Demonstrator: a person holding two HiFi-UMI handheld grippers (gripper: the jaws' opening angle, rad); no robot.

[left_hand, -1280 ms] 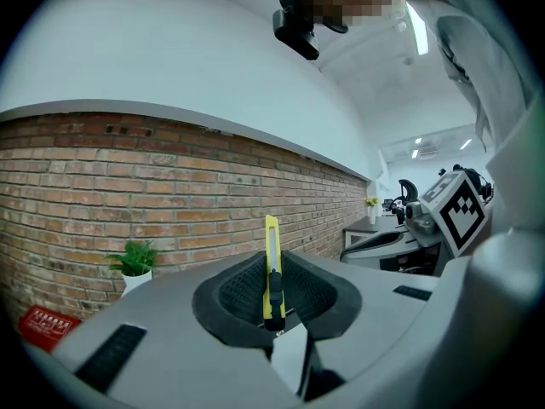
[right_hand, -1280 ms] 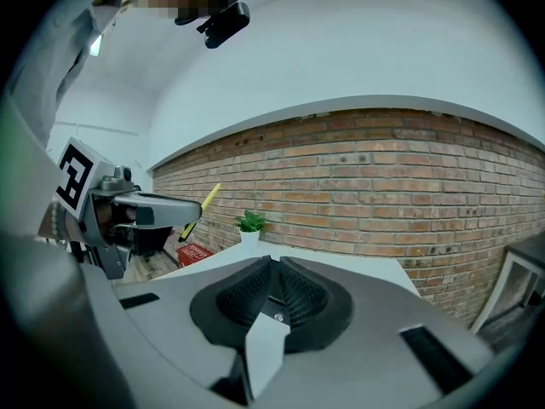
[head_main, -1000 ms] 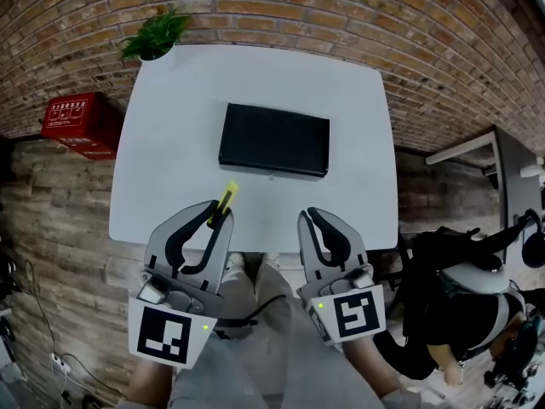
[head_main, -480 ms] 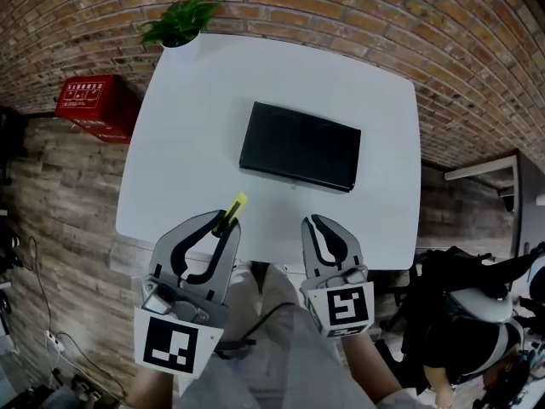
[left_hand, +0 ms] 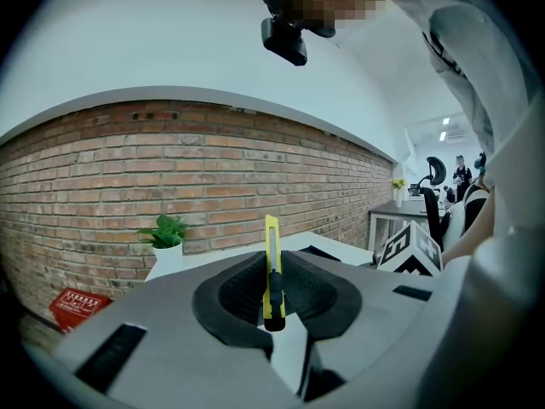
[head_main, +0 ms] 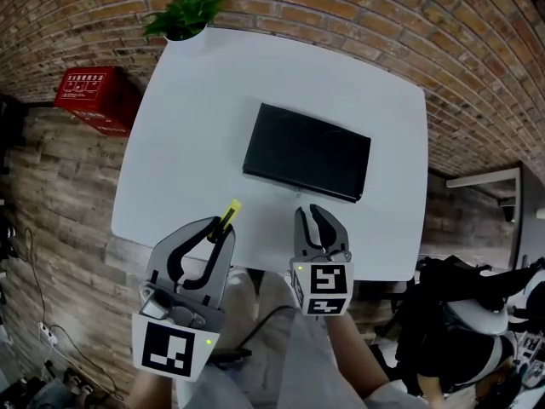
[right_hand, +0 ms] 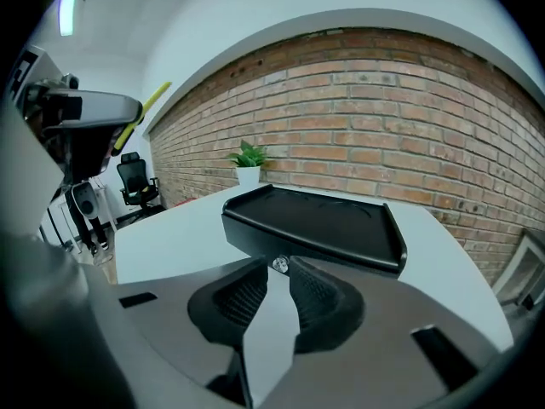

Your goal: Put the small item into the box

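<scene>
A black flat box [head_main: 307,150] lies shut in the middle of the white table [head_main: 196,126]. Its lid has a small silver knob [right_hand: 278,265] at the near edge. My right gripper [head_main: 312,213] reaches that edge, and in the right gripper view [right_hand: 278,267] the jaws stand nearly together with the knob pinched between their tips. My left gripper [head_main: 223,228] hovers over the table's near edge, left of the box, shut on a yellow utility knife [head_main: 228,214]. The knife [left_hand: 272,262] sticks up and forward out of the jaws.
A potted plant [head_main: 189,14] stands at the table's far left corner. A red case [head_main: 88,99] sits on the floor to the left. Brick wall runs behind the table, and an office chair [head_main: 464,313] is at the lower right.
My right gripper has moved forward to the box's near edge and its jaws have narrowed onto the knob. The left gripper still holds the knife, little moved; the head view has shifted.
</scene>
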